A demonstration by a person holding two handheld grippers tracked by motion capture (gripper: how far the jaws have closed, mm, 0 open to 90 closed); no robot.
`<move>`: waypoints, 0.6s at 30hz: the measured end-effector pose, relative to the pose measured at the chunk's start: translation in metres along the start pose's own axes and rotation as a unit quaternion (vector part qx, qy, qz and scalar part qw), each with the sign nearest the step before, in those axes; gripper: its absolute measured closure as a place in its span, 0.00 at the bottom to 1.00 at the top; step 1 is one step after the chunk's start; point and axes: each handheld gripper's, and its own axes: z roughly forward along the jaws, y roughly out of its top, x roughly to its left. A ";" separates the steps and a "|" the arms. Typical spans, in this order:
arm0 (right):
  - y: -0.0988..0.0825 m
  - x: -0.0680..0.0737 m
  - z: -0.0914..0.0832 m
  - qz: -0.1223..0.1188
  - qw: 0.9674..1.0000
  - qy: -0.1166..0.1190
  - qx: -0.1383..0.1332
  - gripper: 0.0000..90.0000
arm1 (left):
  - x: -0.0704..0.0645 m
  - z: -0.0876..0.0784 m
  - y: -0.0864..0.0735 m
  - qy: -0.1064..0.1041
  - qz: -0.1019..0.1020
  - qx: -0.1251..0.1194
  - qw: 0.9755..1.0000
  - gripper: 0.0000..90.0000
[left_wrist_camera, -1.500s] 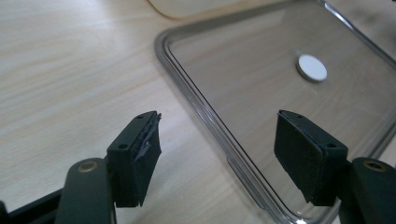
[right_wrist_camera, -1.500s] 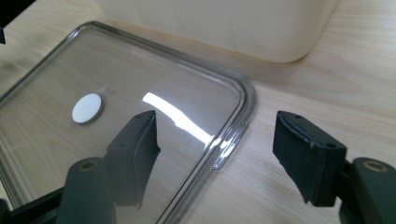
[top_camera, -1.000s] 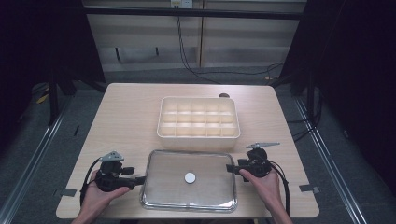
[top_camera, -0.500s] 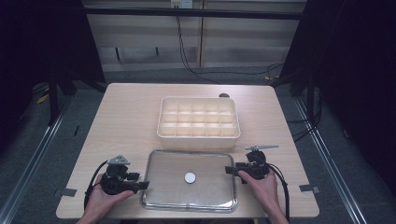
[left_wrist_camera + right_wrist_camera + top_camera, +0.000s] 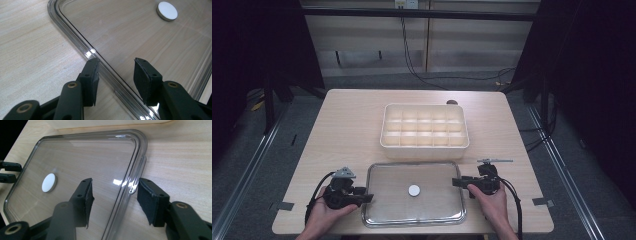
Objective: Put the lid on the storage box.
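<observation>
Where both hand-held grippers straddle rims, clear lid [image 5: 414,192], unlabelled

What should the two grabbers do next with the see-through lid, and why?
Probably squeeze both shut on the lid's edges. The left gripper is open with the clear lid rim between its jaws, and the right gripper is open astride the opposite rim. The lid lies flat on the table, in front of the divided box.

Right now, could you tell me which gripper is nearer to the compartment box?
Right. The right gripper sits at the clear lid's right edge, just below the compartment box's corner; the left gripper is farther down at the lid's left edge.
</observation>
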 end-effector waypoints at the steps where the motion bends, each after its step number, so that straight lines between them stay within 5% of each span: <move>1: 0.000 0.000 0.000 0.000 1.000 0.001 0.001 0.52 | 0.000 0.000 0.000 0.000 0.001 0.002 1.000 0.61; 18: -0.004 -0.014 -0.003 0.054 0.997 0.054 -0.003 0.58 | 0.001 0.000 0.002 0.014 0.008 0.004 1.000 0.63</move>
